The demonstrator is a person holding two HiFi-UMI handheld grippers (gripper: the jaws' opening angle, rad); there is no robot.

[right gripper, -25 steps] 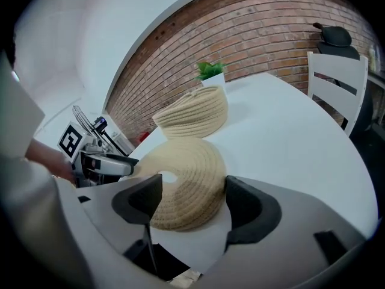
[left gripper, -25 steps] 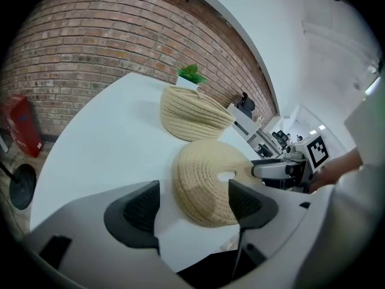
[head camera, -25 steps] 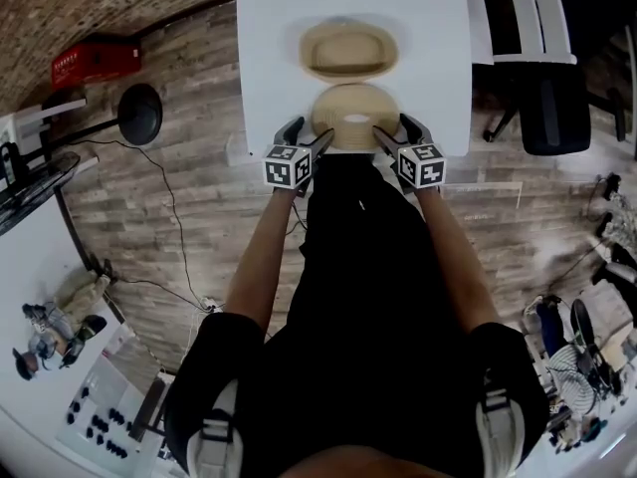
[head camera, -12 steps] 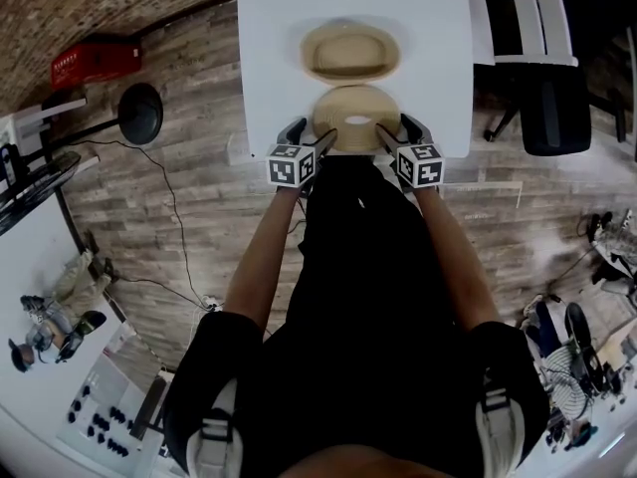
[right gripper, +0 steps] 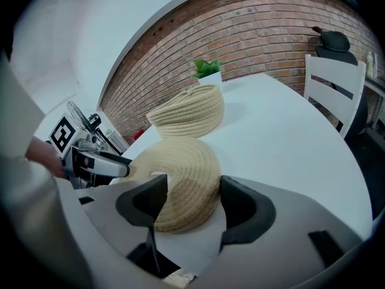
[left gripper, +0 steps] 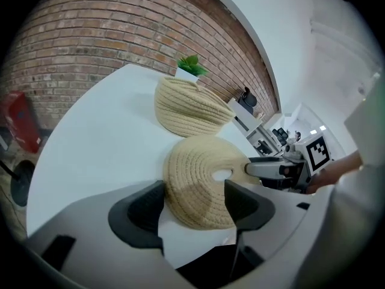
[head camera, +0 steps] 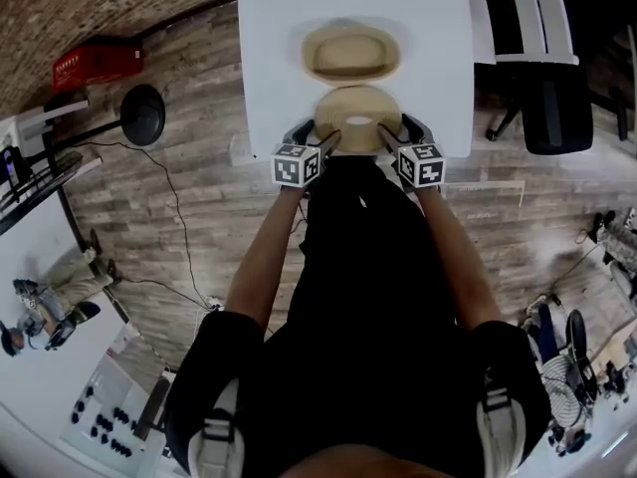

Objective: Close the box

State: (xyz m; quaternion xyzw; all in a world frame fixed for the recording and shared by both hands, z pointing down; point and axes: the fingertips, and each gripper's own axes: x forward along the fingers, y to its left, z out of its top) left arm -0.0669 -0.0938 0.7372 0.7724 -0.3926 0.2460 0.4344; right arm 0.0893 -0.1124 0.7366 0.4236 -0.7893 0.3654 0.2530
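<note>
A round woven lid (head camera: 356, 119) with a hole in its middle lies near the front edge of the white table (head camera: 269, 58). Behind it stands the open woven box (head camera: 350, 52). My left gripper (head camera: 312, 134) straddles the lid's (left gripper: 201, 185) near-left rim. Its jaws have just been closing, and the rim sits between them with the pads still wide. My right gripper (head camera: 398, 132) has the near-right rim of the lid (right gripper: 186, 179) between its pads. Its jaws have also just been closing and now touch the weave on both sides.
A small potted plant (right gripper: 209, 71) stands behind the box at the table's far end. A white chair (head camera: 528, 28) is by the table's right side. The table's front edge runs just under both grippers. A red object (head camera: 95, 60) lies on the wooden floor at the left.
Both grippers' jaws have narrowed around the lid's rim, the right one first. The lid, the box and both hands have stayed in place.
</note>
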